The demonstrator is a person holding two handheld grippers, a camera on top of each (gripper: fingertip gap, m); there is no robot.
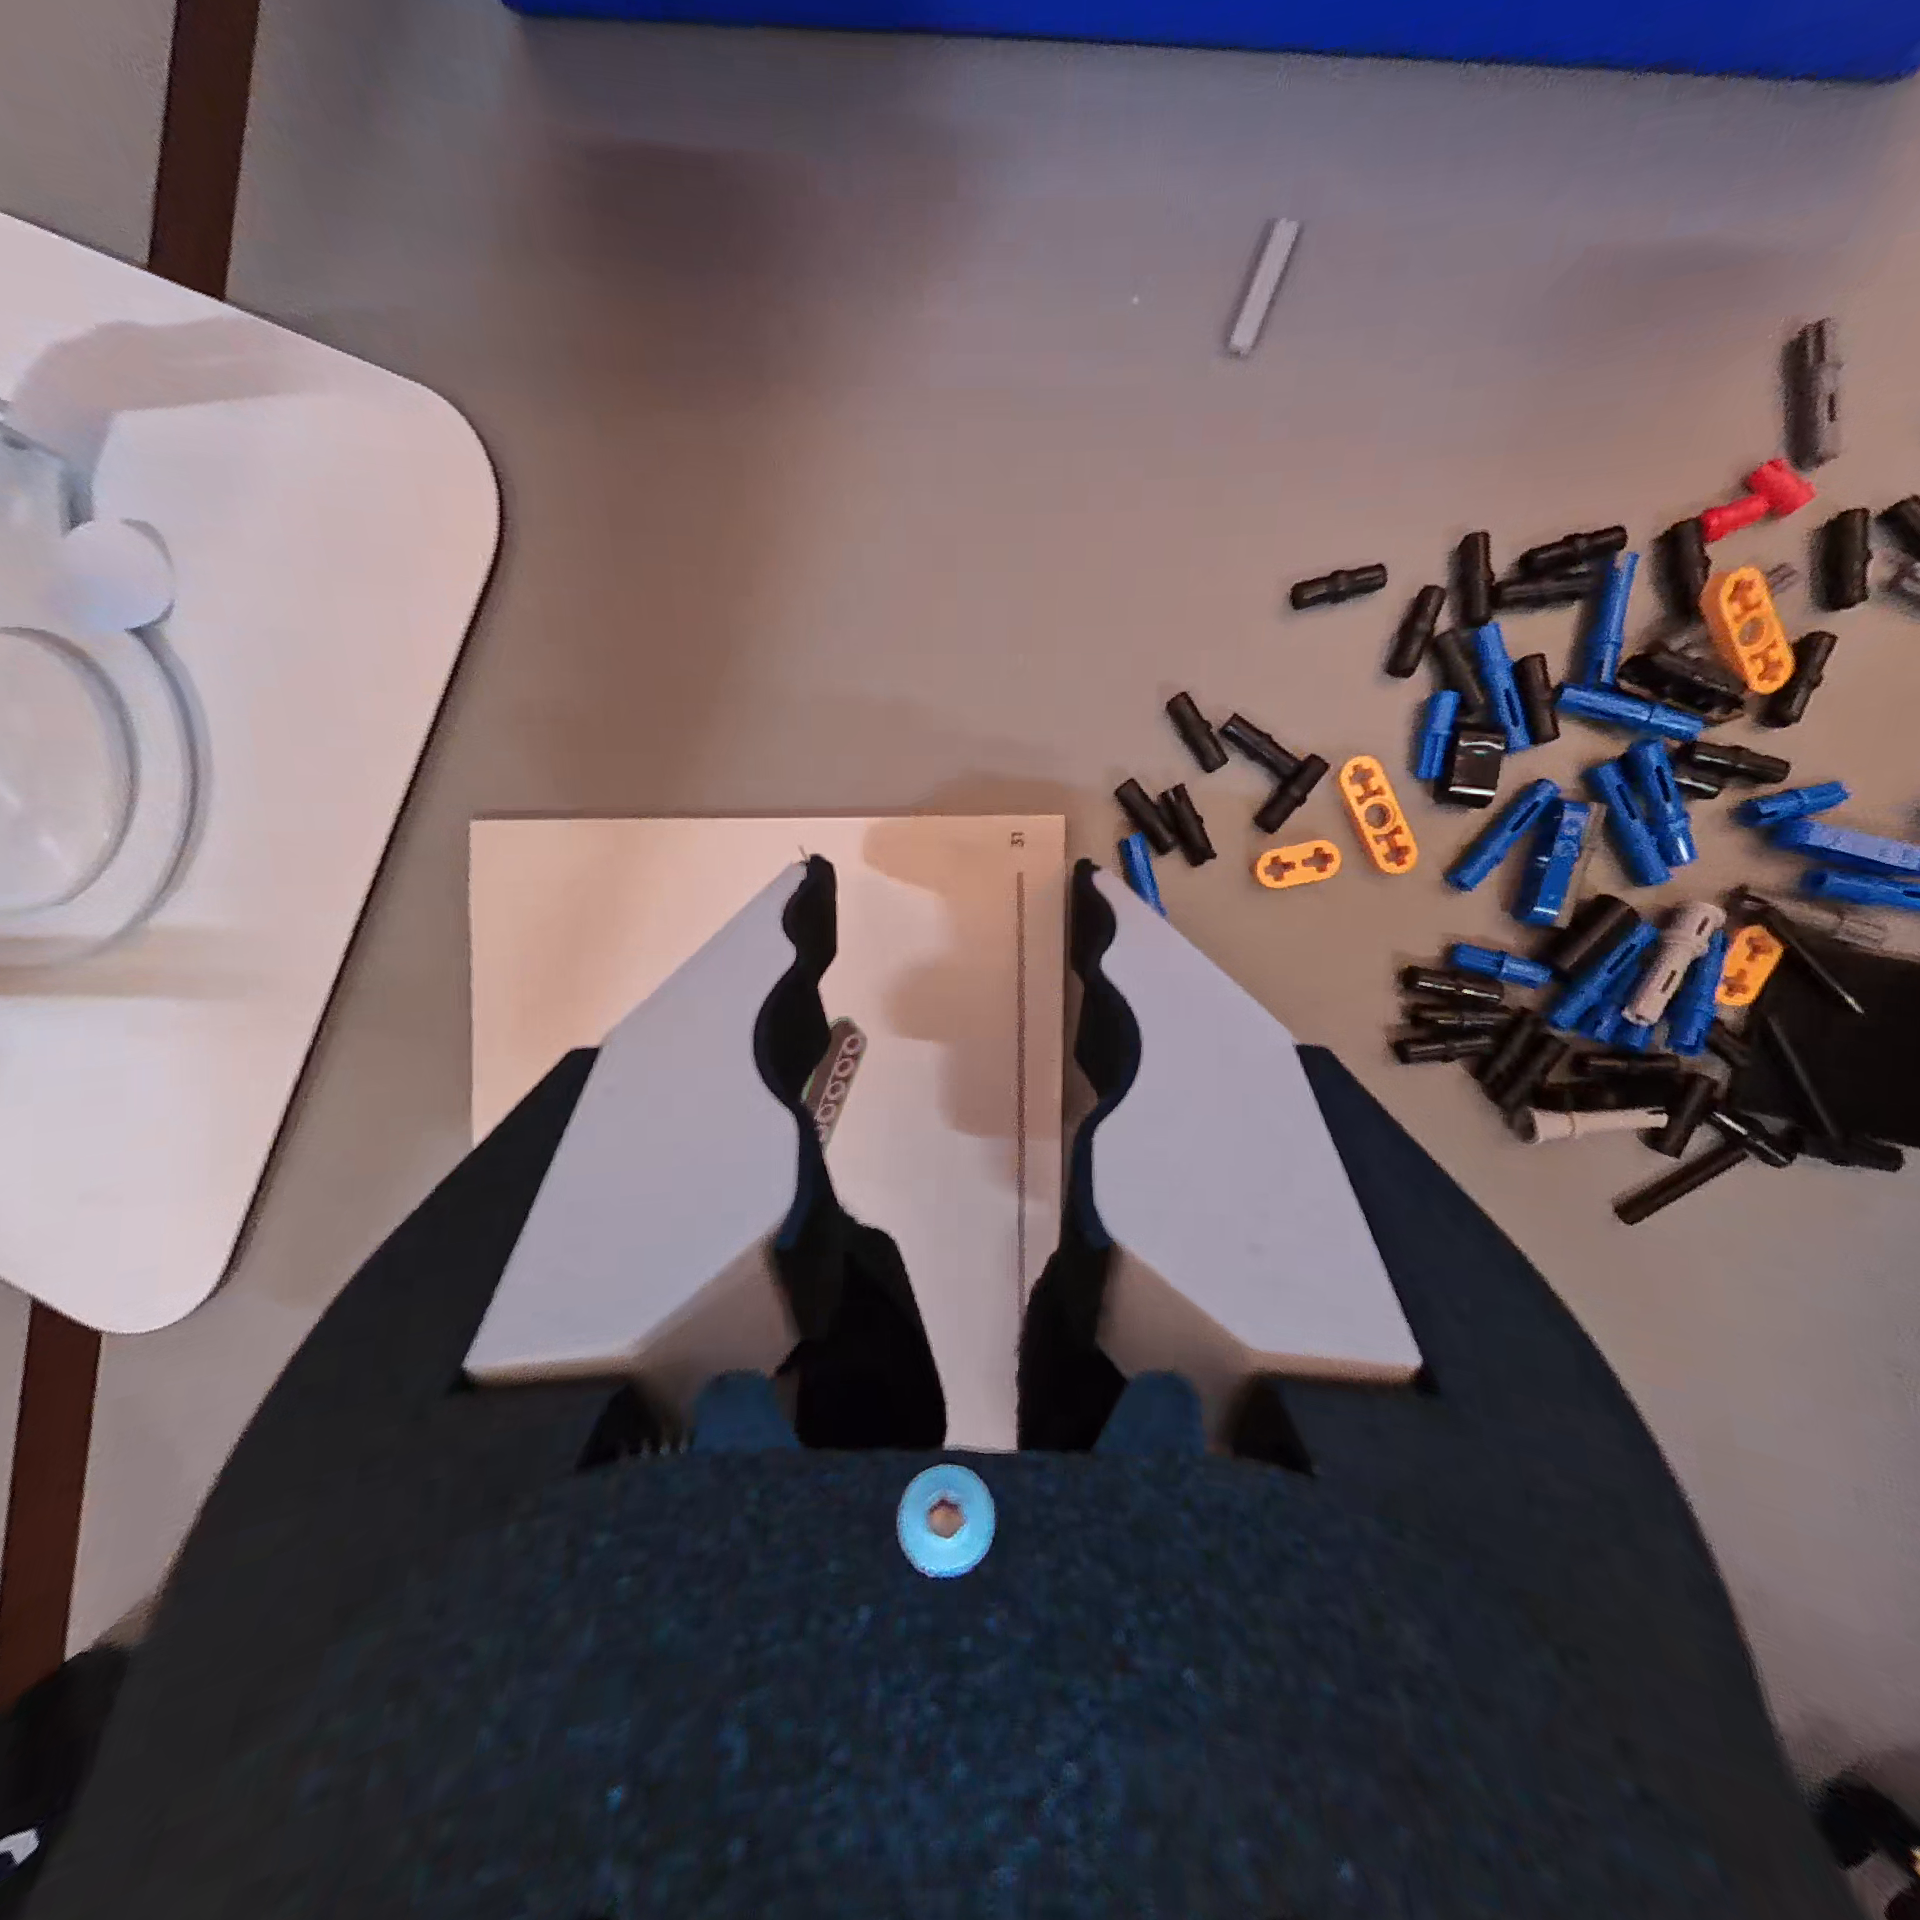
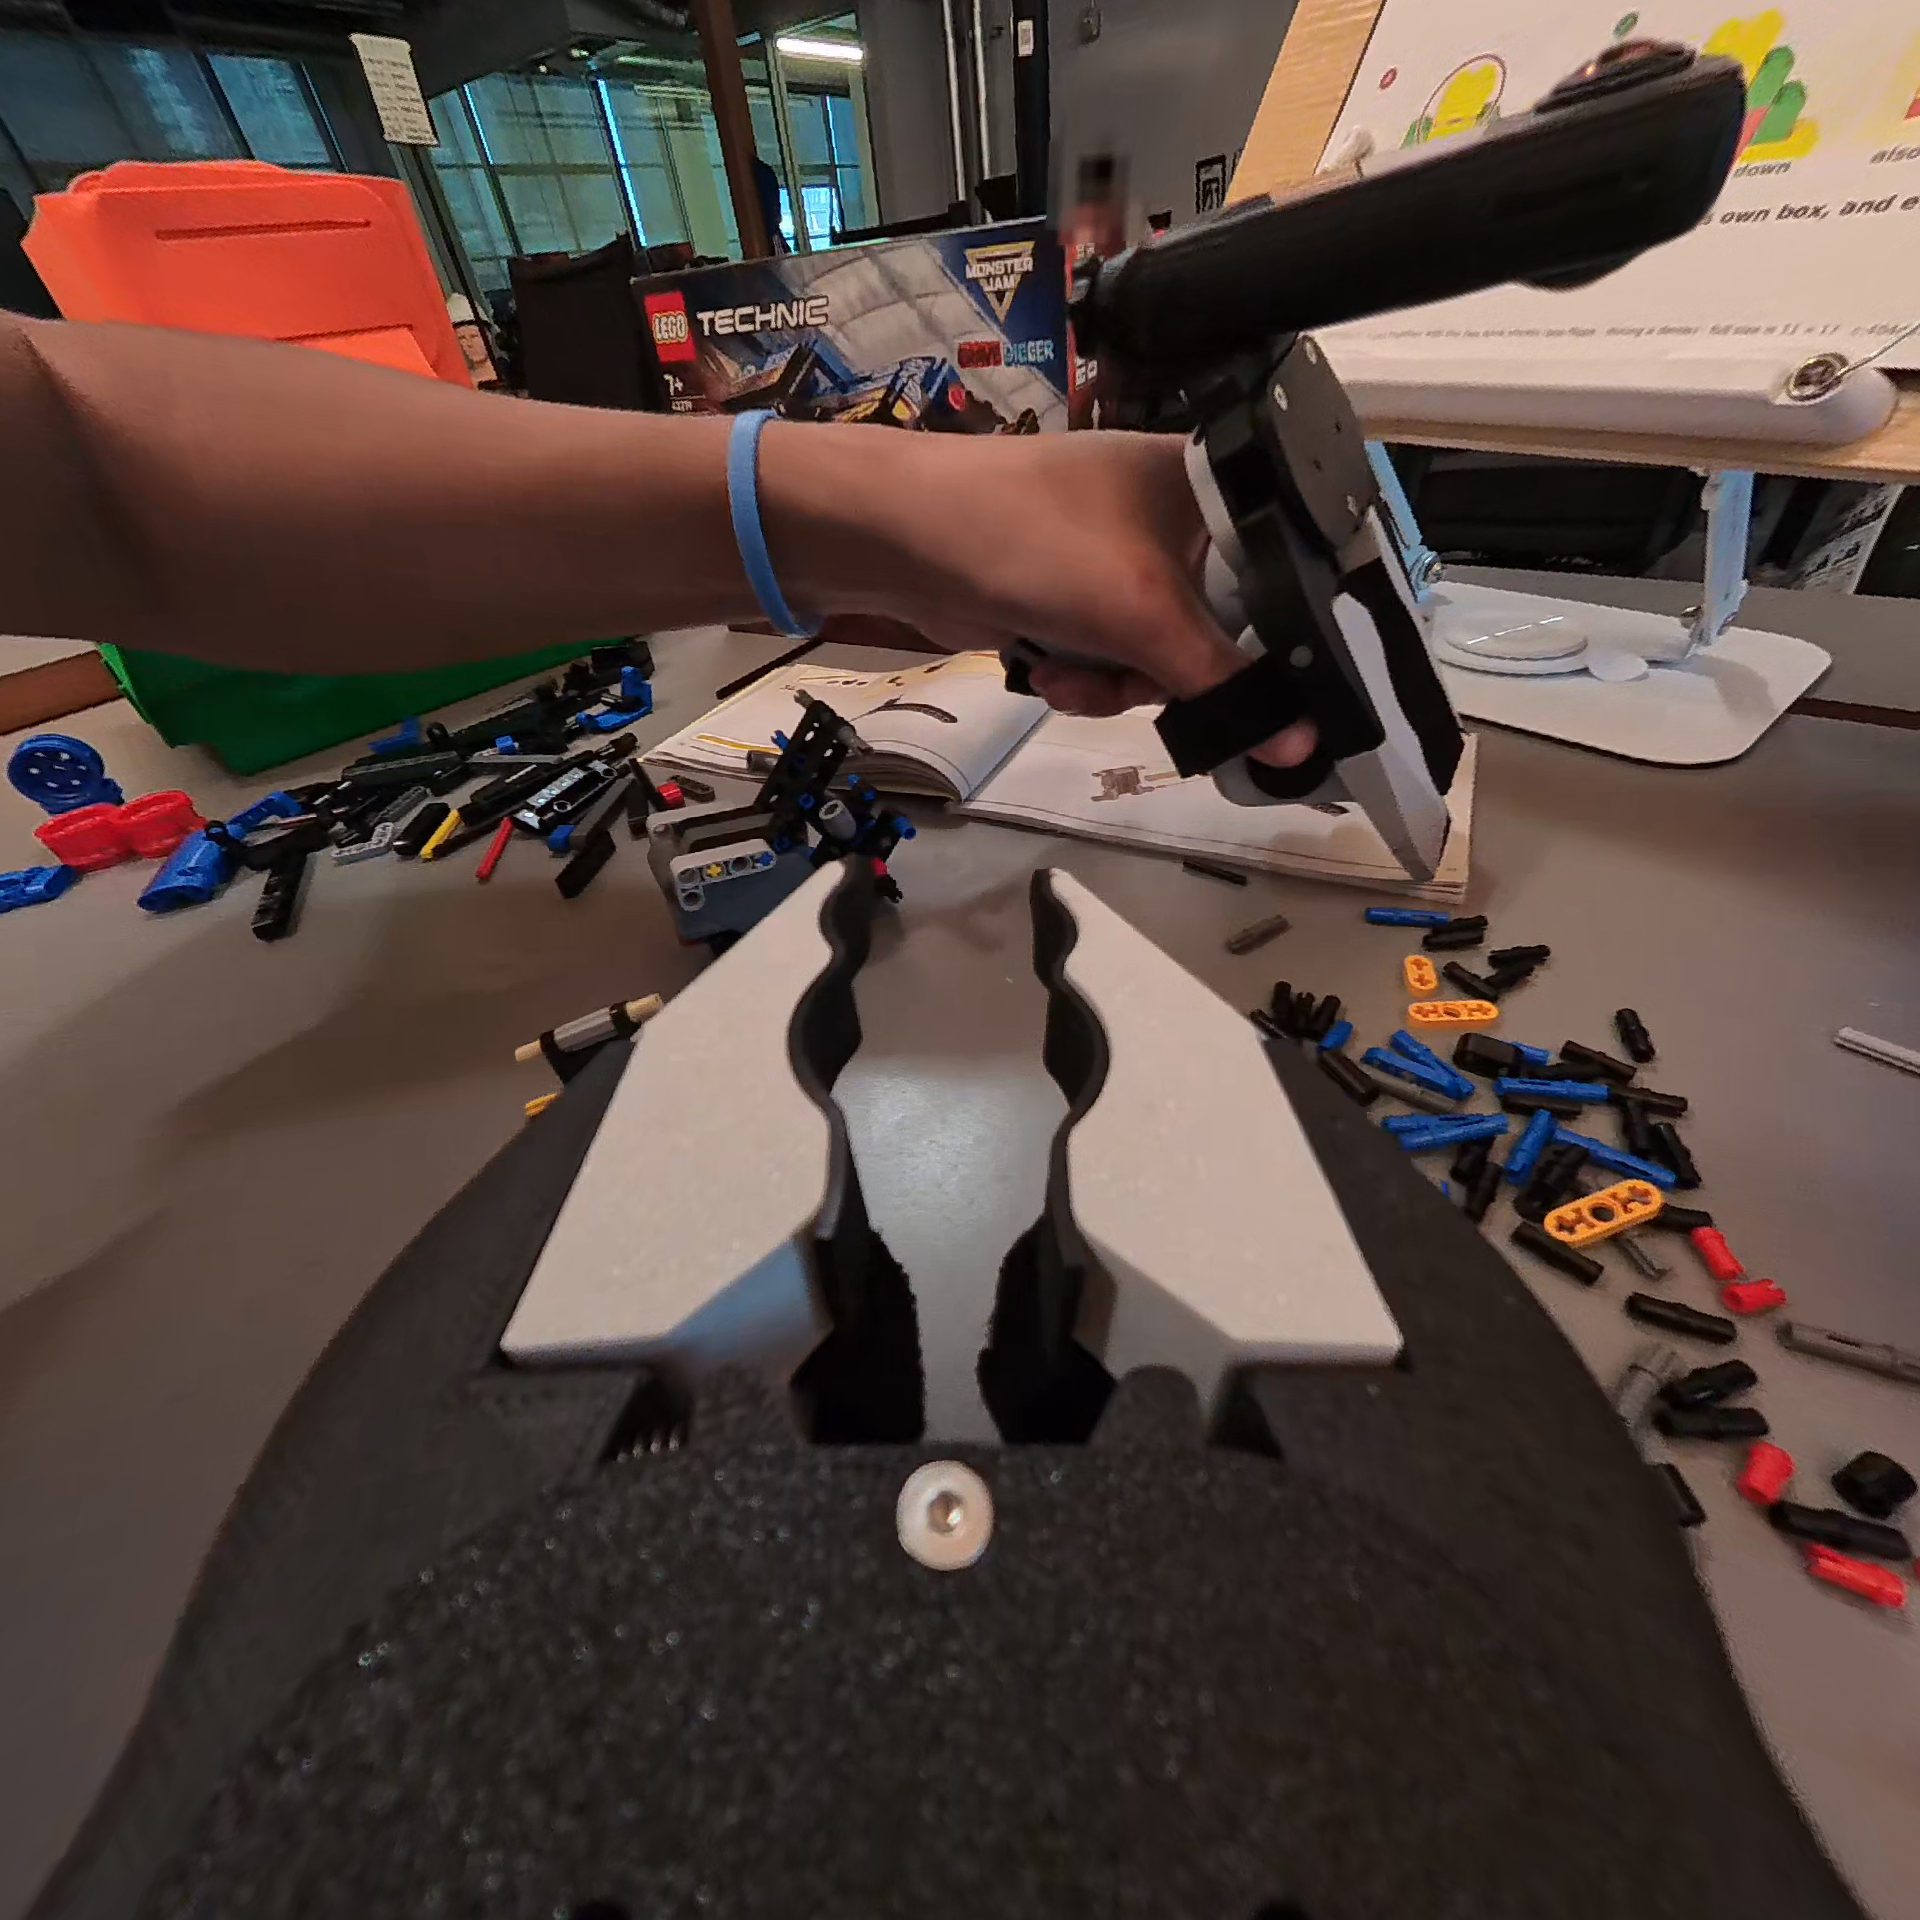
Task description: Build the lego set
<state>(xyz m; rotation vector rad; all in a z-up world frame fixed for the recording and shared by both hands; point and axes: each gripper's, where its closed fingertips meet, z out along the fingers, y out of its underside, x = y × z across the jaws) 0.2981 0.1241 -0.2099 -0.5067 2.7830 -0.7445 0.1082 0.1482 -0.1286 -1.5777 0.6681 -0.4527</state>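
The left gripper [image 1: 951,883] is hanging straight down over the open instruction booklet [image 1: 644,935], its jaws spread apart and gripping nothing, tips just above the page. In the right wrist view the same left gripper [image 2: 1418,868] is pointing steeply down at the booklet's [image 2: 1091,779] right-hand page, with the person's hand [image 2: 1049,582] wrapped round the handle and a blue wristband [image 2: 758,520] on the wrist. The right gripper [image 2: 940,894] is sitting low over the grey surface [image 2: 312,1091], jaws parted and empty, aimed at the half-built model [image 2: 769,831]. That model is standing just beyond the tips, beside the booklet, its black beam rising tilted from a grey block. To the right, a scatter of loose pins [image 2: 1558,1122] in black, blue, orange and red is lying at all angles; the same pile [image 1: 1590,831] is showing right of the booklet in the left wrist view. A lone grey rod [image 1: 1262,286] is lying apart, its long axis running nearly away from the camera. Further left, more parts [image 2: 416,810] are spreading out before a green bin [image 2: 312,707]. Behind, the set's box [image 2: 862,332] is standing upright beside an orange container [image 2: 239,260], and a white stand base [image 2: 1621,675] is resting on the surface.
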